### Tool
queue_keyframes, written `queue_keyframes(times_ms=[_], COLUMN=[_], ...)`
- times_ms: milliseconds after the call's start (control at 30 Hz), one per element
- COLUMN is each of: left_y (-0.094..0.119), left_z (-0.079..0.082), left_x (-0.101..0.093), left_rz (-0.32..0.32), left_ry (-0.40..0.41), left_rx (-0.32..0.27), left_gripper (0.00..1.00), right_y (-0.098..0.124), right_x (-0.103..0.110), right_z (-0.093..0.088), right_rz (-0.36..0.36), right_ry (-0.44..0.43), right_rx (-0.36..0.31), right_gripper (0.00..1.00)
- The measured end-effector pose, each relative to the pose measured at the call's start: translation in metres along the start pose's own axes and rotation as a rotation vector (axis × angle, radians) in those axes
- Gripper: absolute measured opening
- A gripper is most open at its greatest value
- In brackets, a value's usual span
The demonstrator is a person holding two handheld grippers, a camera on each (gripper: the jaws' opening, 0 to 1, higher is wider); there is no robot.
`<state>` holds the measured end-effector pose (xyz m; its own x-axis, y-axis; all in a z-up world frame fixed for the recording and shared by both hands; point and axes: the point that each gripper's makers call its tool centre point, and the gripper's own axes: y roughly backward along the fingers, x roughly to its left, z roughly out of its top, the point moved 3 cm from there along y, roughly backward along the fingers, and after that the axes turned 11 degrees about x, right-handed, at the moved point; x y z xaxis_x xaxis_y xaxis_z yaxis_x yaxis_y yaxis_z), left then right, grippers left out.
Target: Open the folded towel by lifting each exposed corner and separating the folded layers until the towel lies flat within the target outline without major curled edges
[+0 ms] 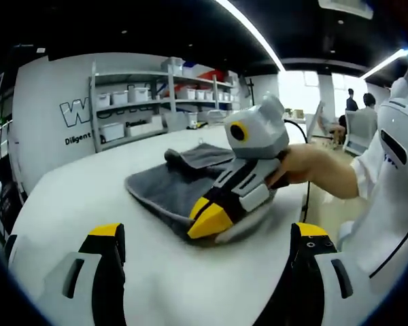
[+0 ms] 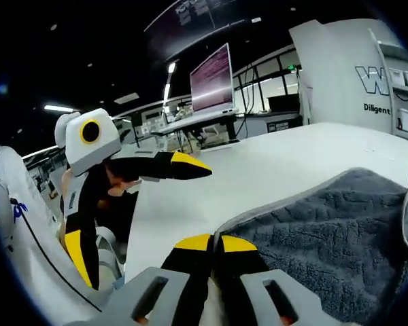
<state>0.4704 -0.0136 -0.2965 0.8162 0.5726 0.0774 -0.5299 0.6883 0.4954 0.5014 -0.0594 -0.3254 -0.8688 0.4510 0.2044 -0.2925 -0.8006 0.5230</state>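
right gripper (image 1: 207, 221) pinches the grey towel (image 1: 170, 183) at its near edge, jaws closed. left gripper (image 1: 204, 272) gapes wide, holding nothing, over bare white table (image 1: 68, 204). shelves (image 1: 143, 102) stand behind.

White wall (image 1: 47, 88), shelving w/ bins (image 1: 156, 95), ceiling strip lights (image 1: 248, 30), prob. windows (image 1: 306, 92).

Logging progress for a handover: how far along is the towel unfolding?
Nothing looks done: the grey terry towel lies folded on the white table. In hand: the right tongs are shut on its edge. The left tongs hang open. Spreading it flat remains.
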Motion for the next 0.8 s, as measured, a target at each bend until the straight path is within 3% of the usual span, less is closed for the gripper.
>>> queue_keyframes(times_ms=[800], left_y=[0.002], left_z=[-0.004], left_x=[0.0], left_rz=[0.006], left_ry=[0.011], left_rx=[0.002], left_gripper=[0.99], right_y=[-0.021], right_x=[0.019], right_z=[0.006], right_rz=[0.056], right_ry=[0.02], right_rx=[0.014], right_gripper=[0.0])
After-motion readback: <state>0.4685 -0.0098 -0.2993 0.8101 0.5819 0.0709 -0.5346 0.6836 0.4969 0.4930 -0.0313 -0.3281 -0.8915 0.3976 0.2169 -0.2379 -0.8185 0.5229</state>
